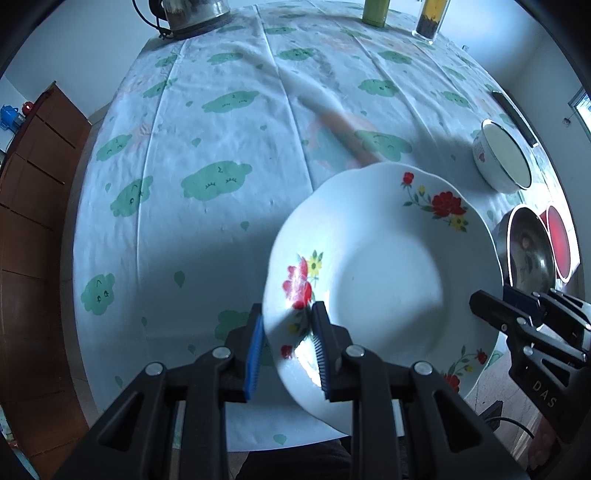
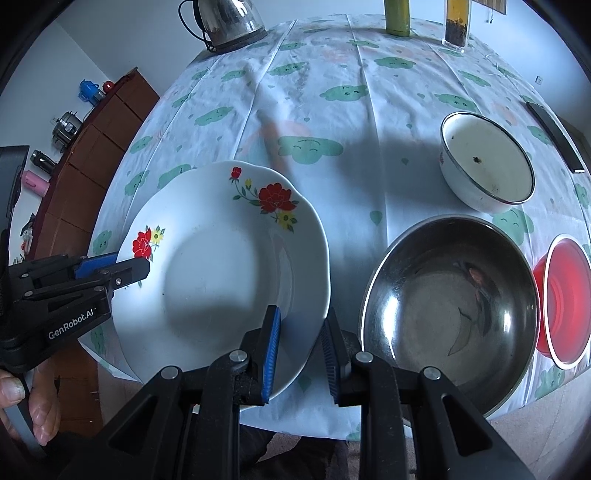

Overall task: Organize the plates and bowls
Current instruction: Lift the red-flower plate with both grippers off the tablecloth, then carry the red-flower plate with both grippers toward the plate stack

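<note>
The flowered plate [image 2: 221,266] sits at the near edge of the desk [image 1: 221,155], its near rim reaching out past that edge and looking lifted off the cloth. The left gripper [image 1: 288,354] has its jaws narrow, clamped on the plate's left rim; the right gripper [image 2: 301,354] has its jaws narrow too, clamped on the plate's right rim. The plate is round with a scalloped rim, so it has no long axis; its hollow faces up and it tilts a little.

Beyond the plate the cloth lies open toward the far edge, where a kettle [image 2: 229,22], a green bottle [image 2: 397,16] and a glass jar [image 2: 456,24] stand. To the plate's right the room is crowded: one steel bowl [image 2: 450,295] just beside it, one red bowl [image 2: 561,299] further right, one white enamel bowl [image 2: 487,162] behind the steel one. That makes one plate and three bowls. A dark flat device [image 2: 556,136] lies by the desk's right edge.
</note>
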Action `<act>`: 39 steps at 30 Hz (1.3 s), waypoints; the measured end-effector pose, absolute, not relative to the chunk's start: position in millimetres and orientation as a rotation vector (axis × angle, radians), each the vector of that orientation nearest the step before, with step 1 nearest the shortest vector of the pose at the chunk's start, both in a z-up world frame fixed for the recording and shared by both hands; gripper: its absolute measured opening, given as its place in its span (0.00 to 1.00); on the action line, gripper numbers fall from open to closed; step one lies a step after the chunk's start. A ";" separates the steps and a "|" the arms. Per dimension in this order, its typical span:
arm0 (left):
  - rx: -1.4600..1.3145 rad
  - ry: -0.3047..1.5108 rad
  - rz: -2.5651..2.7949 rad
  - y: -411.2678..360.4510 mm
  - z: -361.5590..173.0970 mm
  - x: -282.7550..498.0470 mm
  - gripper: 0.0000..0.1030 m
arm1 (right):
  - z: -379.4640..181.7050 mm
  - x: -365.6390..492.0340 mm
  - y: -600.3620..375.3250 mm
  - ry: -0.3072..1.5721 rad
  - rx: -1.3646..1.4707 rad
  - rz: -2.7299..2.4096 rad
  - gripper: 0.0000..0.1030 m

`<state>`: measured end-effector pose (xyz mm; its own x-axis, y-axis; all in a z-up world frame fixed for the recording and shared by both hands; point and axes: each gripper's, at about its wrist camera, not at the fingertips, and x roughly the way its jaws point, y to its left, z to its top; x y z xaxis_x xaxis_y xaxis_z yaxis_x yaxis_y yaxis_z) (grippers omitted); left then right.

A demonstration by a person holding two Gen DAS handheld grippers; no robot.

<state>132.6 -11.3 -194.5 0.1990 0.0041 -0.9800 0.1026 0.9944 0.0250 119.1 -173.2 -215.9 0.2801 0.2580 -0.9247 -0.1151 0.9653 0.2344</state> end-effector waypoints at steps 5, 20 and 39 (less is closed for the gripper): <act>0.093 1.380 -0.068 -11.1 -198.6 131.8 0.23 | -219.4 118.8 -172.5 1.272 0.127 0.254 0.24; 0.078 1.408 -0.080 -10.8 -208.6 131.5 0.23 | -220.1 119.1 -164.3 1.269 0.045 0.249 0.24; 0.049 1.433 -0.097 -5.7 -215.7 134.0 0.23 | -222.5 118.1 -155.9 1.274 -0.026 0.246 0.27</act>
